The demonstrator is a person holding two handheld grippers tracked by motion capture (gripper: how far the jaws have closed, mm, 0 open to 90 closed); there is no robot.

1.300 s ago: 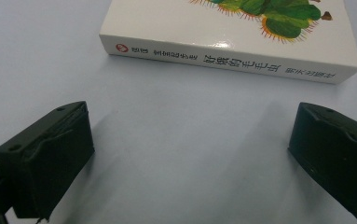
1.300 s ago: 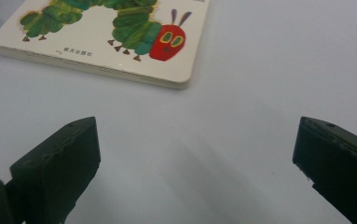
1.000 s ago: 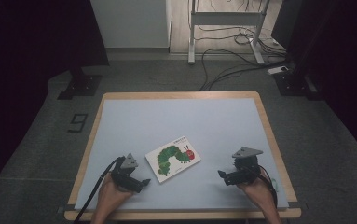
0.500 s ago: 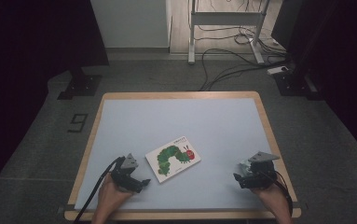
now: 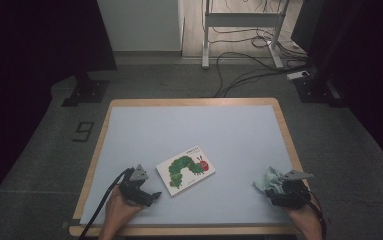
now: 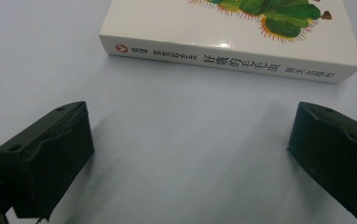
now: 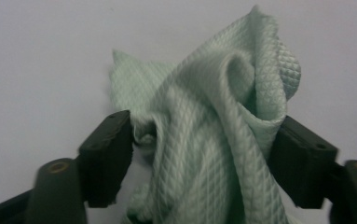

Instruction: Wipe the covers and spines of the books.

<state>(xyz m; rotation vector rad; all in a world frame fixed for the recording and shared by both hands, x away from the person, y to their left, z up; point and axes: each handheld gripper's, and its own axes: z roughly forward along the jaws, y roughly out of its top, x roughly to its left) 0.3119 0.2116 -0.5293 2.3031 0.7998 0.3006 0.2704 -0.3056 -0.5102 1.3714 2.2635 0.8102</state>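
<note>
Near the table's right edge, right gripper (image 5: pixel 279 186) fingers have been closing around a newly appeared green cloth (image 7: pixel 213 135).

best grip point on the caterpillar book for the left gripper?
Probably the spine edge. The book lies flat with its spine facing the left gripper, whose jaws stand open and empty just short of it. Come in low from that near side and pinch a corner, since the spine runs wider than the jaw gap.
</note>
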